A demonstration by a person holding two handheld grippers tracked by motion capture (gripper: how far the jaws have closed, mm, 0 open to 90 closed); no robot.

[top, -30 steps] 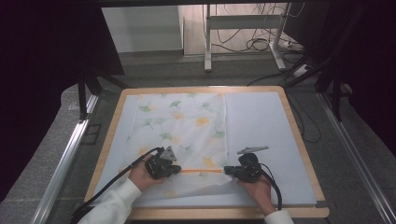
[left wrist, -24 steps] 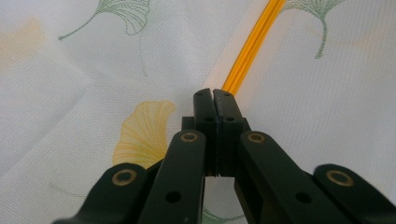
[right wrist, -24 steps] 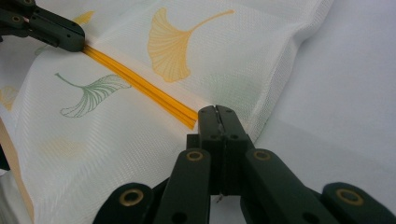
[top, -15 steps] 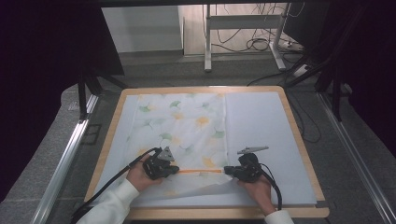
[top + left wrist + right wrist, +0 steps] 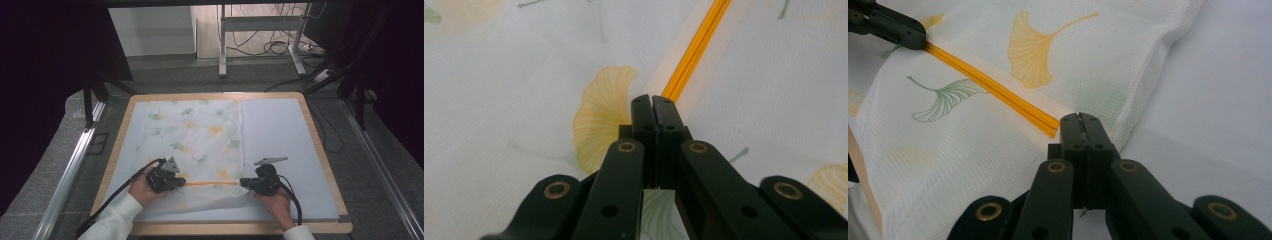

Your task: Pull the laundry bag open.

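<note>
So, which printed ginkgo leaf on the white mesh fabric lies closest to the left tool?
The large yellow ginkgo leaf just beside the shut left tool; the other leaves lie farther away.

High view above table, claw views close, sharing cloth (image 5: 200,135)

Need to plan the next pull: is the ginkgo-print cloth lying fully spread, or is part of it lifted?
Partly lifted. The cloth lies flat at the far end; its near edge, with the orange stripe, is raised.

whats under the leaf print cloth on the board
A pale sheet covers the wooden board and runs under the leaf-print cloth. Whatever else lies beneath the cloth is hidden by it.
</note>
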